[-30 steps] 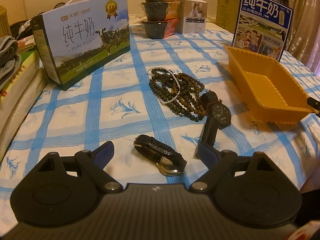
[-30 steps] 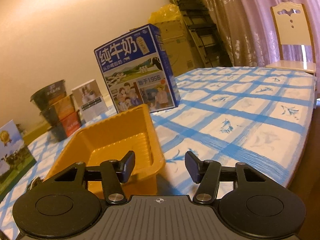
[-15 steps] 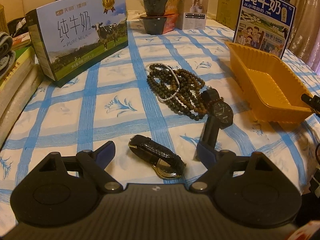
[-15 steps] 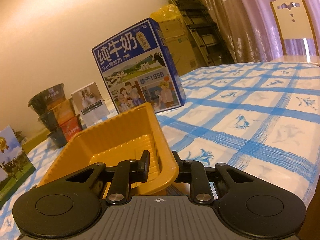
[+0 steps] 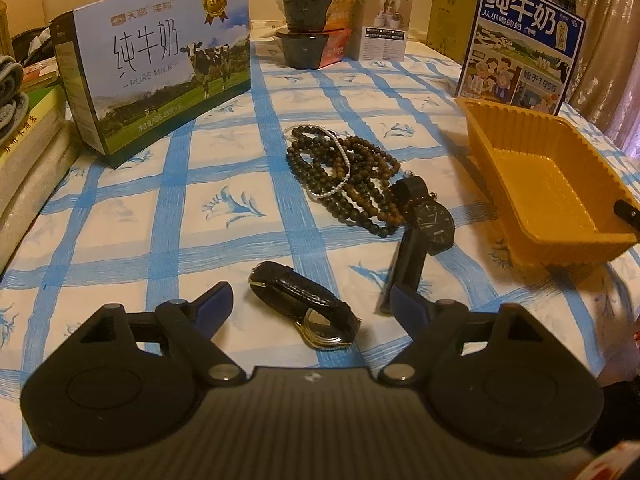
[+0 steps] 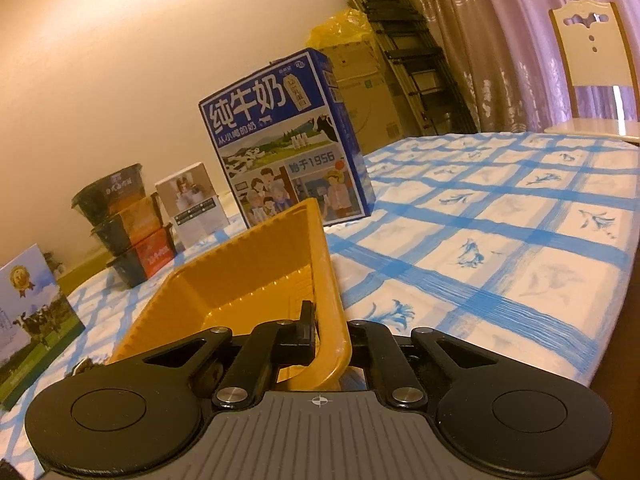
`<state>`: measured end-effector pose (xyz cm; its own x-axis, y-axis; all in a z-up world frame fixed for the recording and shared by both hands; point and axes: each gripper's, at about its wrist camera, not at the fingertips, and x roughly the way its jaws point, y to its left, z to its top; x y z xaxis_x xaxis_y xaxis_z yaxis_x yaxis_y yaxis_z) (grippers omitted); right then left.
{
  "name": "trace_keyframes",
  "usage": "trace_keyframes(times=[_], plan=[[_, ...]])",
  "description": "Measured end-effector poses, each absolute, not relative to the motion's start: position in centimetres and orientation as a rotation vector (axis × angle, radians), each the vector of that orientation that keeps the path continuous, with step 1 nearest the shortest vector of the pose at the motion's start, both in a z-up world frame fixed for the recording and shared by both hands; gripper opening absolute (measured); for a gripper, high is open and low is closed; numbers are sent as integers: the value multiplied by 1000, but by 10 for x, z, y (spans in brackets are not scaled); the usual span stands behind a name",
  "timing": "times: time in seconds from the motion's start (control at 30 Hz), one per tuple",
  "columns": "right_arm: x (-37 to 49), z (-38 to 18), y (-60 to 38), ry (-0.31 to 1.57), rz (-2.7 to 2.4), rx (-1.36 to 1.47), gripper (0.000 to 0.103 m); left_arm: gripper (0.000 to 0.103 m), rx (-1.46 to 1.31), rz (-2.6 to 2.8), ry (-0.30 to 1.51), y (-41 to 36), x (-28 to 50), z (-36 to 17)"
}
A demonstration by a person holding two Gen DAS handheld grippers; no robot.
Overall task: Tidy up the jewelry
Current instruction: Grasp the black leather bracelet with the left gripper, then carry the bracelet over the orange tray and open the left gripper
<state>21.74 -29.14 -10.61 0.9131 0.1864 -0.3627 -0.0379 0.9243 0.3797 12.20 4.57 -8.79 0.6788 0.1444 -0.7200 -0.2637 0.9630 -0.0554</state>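
Observation:
A watch with a black leather strap (image 5: 288,286) lies on the checked cloth between the fingers of my left gripper (image 5: 311,296). Its jaws are closing, and the pads stand clear of the watch on both sides. Beyond it lie a black watch (image 5: 432,222), a heap of dark bead strings (image 5: 352,172) and a thin pearl bracelet (image 5: 332,190). At the right sits an empty yellow tray (image 5: 544,184). My right gripper (image 6: 330,322) is shut on the near wall of the yellow tray (image 6: 248,280), with one finger inside it and the other outside.
A pale milk box (image 5: 160,80) stands at the back left and a blue milk box (image 5: 520,40) behind the tray. Stacked bowls (image 5: 316,20) and a small box (image 5: 384,28) are at the back. Books (image 5: 28,152) line the left edge. A chair (image 6: 592,64) stands past the table.
My right gripper has moved in on the tray's near corner and closed on its wall. The left gripper has stayed over the strap watch, its jaws slightly narrower.

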Motion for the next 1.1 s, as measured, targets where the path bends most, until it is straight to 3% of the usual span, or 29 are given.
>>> trace_keyframes(times=[0.3, 0.57, 0.67, 1.1], plan=[[203, -97, -285, 409, 126, 331, 5, 67, -210, 259, 806, 51, 131, -98], [202, -96, -286, 419, 125, 332, 5, 24, -255, 205, 843, 62, 139, -102], [201, -96, -288, 421, 126, 333, 5, 14, -224, 191, 837, 59, 138, -98], [201, -96, -287, 421, 125, 333, 5, 12, -141, 153, 798, 50, 136, -78]])
